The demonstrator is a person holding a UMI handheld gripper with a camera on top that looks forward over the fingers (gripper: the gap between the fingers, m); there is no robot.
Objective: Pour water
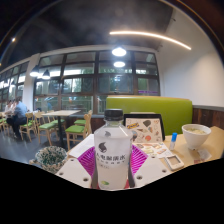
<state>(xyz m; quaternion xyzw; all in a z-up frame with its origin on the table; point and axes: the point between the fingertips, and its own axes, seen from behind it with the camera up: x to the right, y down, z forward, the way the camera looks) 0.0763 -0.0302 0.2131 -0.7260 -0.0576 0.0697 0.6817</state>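
I hold the gripper (pixel 112 172) closed on a clear plastic water bottle (pixel 111 152) with a white label, upright between both fingers above the table (pixel 205 152).

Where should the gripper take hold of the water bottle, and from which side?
Grip the water bottle around its labelled middle, coming level from the near side. It stands upright between the fingers, and its straight, round body suits a side squeeze better than the narrow cap.
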